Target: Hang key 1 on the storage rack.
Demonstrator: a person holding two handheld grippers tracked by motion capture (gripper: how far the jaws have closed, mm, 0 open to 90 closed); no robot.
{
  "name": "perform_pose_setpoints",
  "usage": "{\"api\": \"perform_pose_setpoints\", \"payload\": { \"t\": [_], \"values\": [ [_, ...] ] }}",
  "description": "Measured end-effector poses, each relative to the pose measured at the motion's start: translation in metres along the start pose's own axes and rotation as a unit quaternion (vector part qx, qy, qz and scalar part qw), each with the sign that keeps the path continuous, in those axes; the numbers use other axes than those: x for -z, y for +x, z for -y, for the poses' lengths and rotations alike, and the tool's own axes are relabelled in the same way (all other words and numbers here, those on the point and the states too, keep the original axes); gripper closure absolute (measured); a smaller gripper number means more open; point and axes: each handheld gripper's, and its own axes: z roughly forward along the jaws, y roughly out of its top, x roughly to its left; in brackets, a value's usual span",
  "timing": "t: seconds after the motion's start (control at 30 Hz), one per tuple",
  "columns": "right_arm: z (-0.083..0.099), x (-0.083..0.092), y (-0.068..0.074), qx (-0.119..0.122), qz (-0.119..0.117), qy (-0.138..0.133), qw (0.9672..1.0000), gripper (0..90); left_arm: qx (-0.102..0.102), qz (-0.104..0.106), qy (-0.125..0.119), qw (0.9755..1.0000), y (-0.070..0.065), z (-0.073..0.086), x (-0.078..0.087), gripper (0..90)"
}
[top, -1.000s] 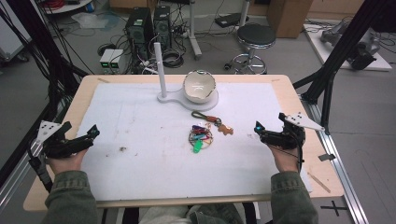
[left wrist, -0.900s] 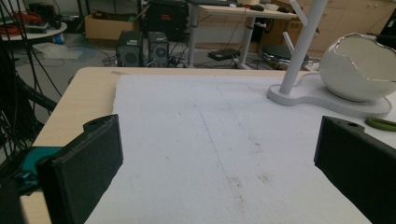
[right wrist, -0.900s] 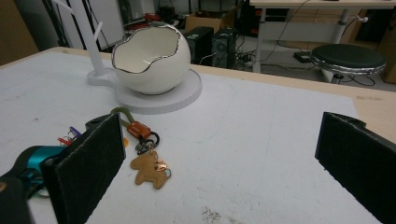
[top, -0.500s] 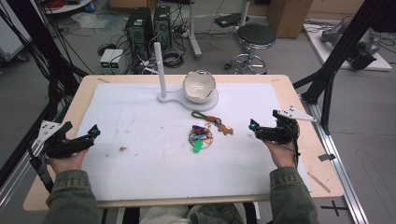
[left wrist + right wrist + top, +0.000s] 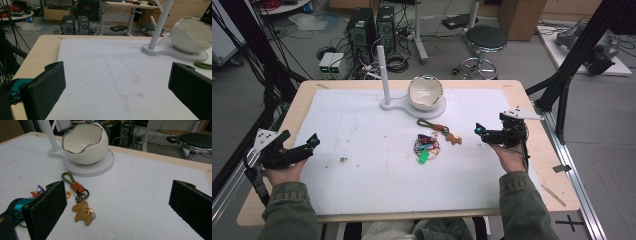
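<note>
A keychain lies on the white mat (image 5: 362, 130): a green loop (image 5: 67, 178), an orange tag (image 5: 76, 187) and a brown horse charm (image 5: 83, 213). Left of it is a bunch of coloured keys (image 5: 426, 146). Behind them a white egg-shaped bowl (image 5: 425, 92) sits on a white base with an upright pole (image 5: 382, 75). My right gripper (image 5: 480, 131) is open, low over the mat just right of the horse charm (image 5: 454, 139), holding nothing. My left gripper (image 5: 313, 141) is open over the mat's left side, far from the keys. In the left gripper view, bare mat lies between the jaws.
The wooden table (image 5: 539, 150) has bare strips around the mat. Black frame posts (image 5: 572, 65) stand off the right corner, cables and posts off the left. Computer towers (image 5: 369, 25) and a stool (image 5: 484, 40) are on the floor beyond the far edge.
My right gripper has moved left and a little forward, closer to the keychain. The left gripper has hardly moved. Both stay open.
</note>
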Motion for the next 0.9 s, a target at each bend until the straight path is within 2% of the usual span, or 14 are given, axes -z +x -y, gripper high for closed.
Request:
{"api": "perform_pose_setpoints", "payload": {
  "t": [0.13, 0.3, 0.4, 0.9],
  "values": [
    [-0.008, -0.008, 0.002, 0.010, -0.003, 0.008, 0.9999, 0.6, 0.001, 0.001, 0.000, 1.0000, 0.000, 0.000, 0.000, 1.7],
    [-0.014, -0.016, -0.002, -0.001, -0.009, 0.016, 0.9998, 0.5, 0.002, 0.003, 0.001, 1.0000, 0.000, 0.001, -0.001, 1.7],
    [-0.020, -0.021, -0.001, 0.001, -0.010, 0.022, 0.9997, 0.6, 0.002, 0.005, 0.001, 1.0000, -0.001, 0.001, -0.002, 1.7],
    [-0.051, -0.047, 0.016, 0.026, -0.027, 0.040, 0.9985, 0.6, 0.005, 0.007, 0.003, 1.0000, 0.001, 0.001, -0.005, 1.7]
  ]
}}
